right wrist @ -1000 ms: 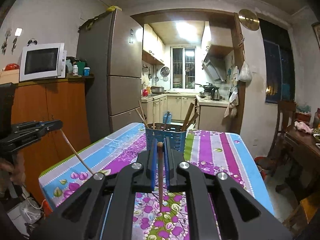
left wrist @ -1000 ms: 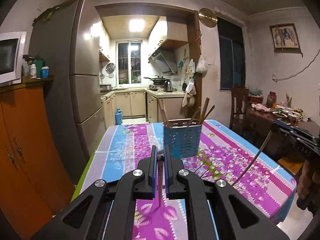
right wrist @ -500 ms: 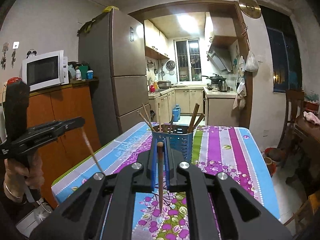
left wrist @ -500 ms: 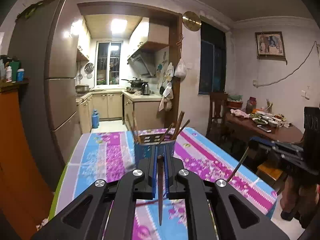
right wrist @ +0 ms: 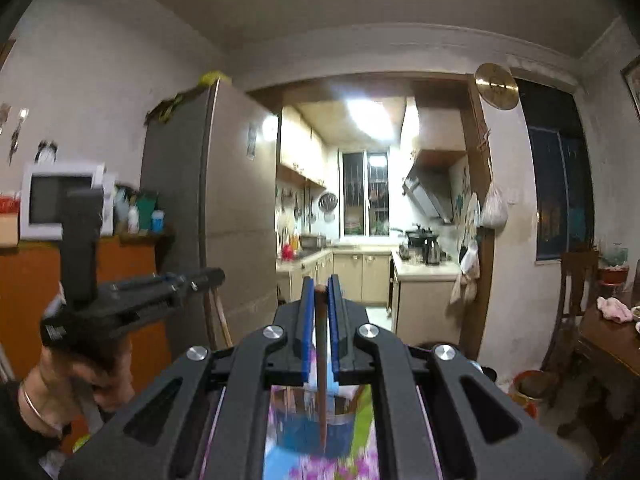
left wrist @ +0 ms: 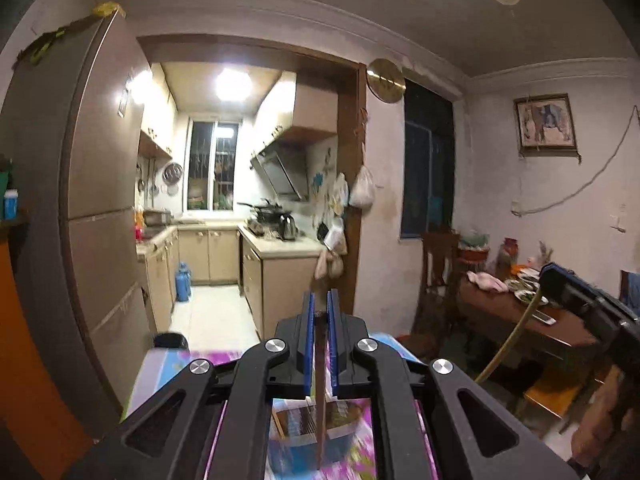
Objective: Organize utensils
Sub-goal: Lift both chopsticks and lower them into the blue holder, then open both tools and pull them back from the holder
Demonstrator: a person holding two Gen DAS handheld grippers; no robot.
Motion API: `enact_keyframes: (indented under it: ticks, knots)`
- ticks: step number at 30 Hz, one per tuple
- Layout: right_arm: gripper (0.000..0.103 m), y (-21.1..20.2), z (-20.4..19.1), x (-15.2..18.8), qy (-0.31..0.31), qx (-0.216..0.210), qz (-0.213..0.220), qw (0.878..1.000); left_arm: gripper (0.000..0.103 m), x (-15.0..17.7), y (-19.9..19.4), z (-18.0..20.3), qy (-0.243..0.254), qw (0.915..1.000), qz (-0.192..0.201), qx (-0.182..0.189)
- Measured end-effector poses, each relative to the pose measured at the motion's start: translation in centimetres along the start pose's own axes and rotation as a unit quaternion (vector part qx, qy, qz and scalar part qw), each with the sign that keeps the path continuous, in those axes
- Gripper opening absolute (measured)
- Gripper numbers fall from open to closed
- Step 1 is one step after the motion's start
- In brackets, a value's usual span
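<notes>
My left gripper (left wrist: 319, 312) is shut on a brown chopstick (left wrist: 320, 392) that hangs straight down. Its tip is over the open top of the blue slotted utensil holder (left wrist: 298, 448), seen blurred between the gripper arms. My right gripper (right wrist: 320, 294) is shut on another brown chopstick (right wrist: 321, 372), also hanging down over the same holder (right wrist: 316, 428). The left gripper shows in the right wrist view (right wrist: 212, 276) at the left. The right gripper shows in the left wrist view (left wrist: 546, 280) at the right, its chopstick (left wrist: 508, 344) slanting down.
The holder stands on a table with a floral purple and blue cloth (left wrist: 160, 364). A tall fridge (right wrist: 224, 220) and an orange cabinet (right wrist: 132, 280) with a microwave (right wrist: 52, 196) are on the left. A wooden chair (left wrist: 436, 276) and a cluttered side table (left wrist: 532, 320) are on the right.
Both grippers have risen and moved forward over the holder, so it dropped from mid-view to below the fingers. Both chopsticks stay gripped and now point down into its opening.
</notes>
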State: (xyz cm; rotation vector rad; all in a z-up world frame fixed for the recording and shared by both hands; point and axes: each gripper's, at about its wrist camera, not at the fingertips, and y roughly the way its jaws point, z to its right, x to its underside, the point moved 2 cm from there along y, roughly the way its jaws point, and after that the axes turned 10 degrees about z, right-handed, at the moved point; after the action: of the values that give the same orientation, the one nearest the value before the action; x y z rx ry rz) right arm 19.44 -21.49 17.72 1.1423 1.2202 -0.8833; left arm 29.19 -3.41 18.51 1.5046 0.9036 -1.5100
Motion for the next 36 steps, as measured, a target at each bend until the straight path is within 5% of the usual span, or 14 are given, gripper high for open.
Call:
enact_keyframes:
  ticks: [6,15,23,28,30,31,32,33,35,36]
  knots:
    - [0.005,6.6,1.8,1.2,0.009,0.009,-0.002,1.0,0.008,0.1,6.6,-1.2,-0.005,0.9999,0.0,-0.014]
    - [0.005,12.8,3.1,9.2,0.023,0.02,-0.07,0.997,0.007,7.3,12.6,-2.8,-0.008,0.9986,-0.046,-0.025]
    - [0.008,14.5,2.8,14.6,0.029,0.016,-0.124,0.992,0.008,12.7,12.9,-2.9,0.012,0.9964,-0.074,-0.04]
    - [0.022,12.3,3.2,11.1,0.03,0.034,-0.074,0.996,0.009,10.7,10.8,-3.1,0.026,0.9965,-0.054,-0.058]
    - [0.029,9.9,3.2,8.6,0.013,0.035,-0.045,0.998,0.025,8.6,8.4,-3.5,0.022,0.9966,-0.025,-0.075]
    - [0.045,8.7,3.3,7.7,0.005,0.043,-0.035,0.998,0.034,7.1,6.5,-3.9,0.017,0.9963,-0.002,-0.084]
    - [0.066,7.0,3.3,6.7,-0.001,0.05,-0.021,0.999,0.054,6.0,4.6,-4.1,0.013,0.9949,0.018,-0.098]
    - [0.074,5.1,3.3,5.9,-0.003,0.051,-0.005,0.999,0.068,5.0,2.5,-4.2,0.012,0.9929,0.04,-0.112]
    - [0.096,1.2,3.1,4.9,-0.014,0.058,0.016,0.998,0.081,3.7,-3.0,-3.7,0.024,0.9882,0.086,-0.125]
    - [0.098,-1.5,2.9,4.7,-0.025,0.078,0.019,0.996,0.09,3.6,-5.5,-3.2,0.037,0.9855,0.096,-0.135]
